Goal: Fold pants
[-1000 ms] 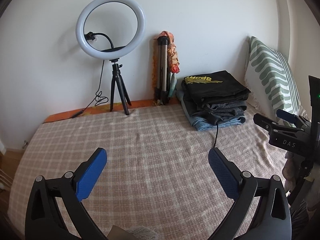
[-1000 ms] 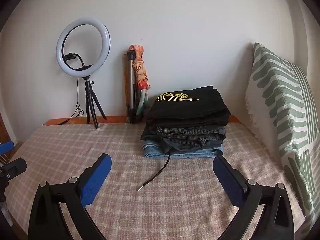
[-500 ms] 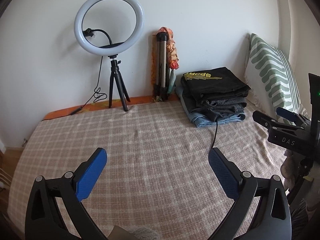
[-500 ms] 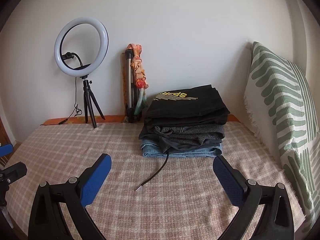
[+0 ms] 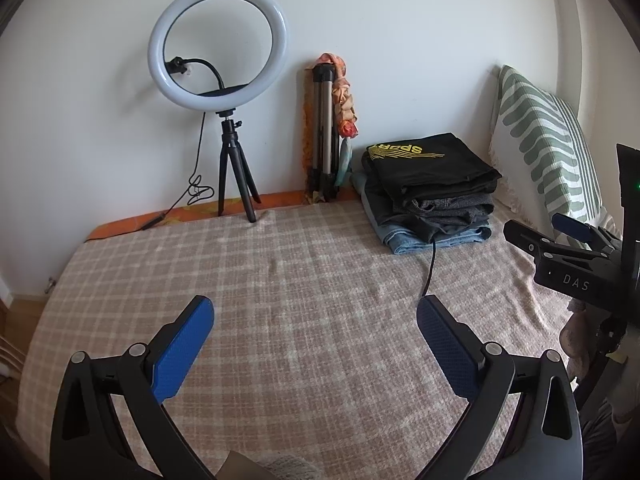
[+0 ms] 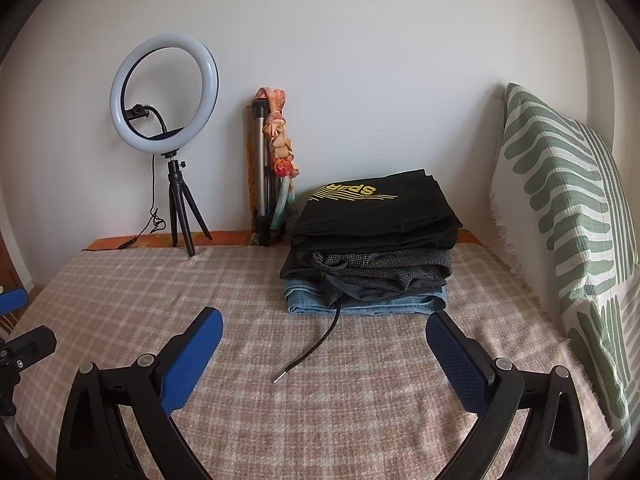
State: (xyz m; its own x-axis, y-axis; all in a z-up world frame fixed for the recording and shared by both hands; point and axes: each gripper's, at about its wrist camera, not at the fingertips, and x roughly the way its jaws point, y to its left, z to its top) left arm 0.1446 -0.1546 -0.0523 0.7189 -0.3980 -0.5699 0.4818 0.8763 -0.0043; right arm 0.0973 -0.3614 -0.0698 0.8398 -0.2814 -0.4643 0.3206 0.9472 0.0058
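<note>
A stack of folded pants [image 6: 372,248] sits at the back right of the bed, black pair with yellow lettering on top, grey ones under it, blue jeans at the bottom; it also shows in the left wrist view [image 5: 432,192]. A black drawstring [image 6: 312,348] trails from the stack onto the checked blanket [image 6: 240,288]. My left gripper [image 5: 316,320] is open and empty above the blanket. My right gripper [image 6: 324,332] is open and empty in front of the stack, and shows at the right edge of the left wrist view [image 5: 568,240].
A ring light on a small tripod [image 5: 224,92] and a folded tripod with a cloth tied to it [image 5: 328,136] stand against the back wall. A green-striped pillow [image 6: 568,232] leans at the right. The bed's left edge [image 5: 48,292] drops to the floor.
Both grippers have pulled back and lifted slightly; the stack and ring light sit a little farther away in both views. Both grippers stay open.
</note>
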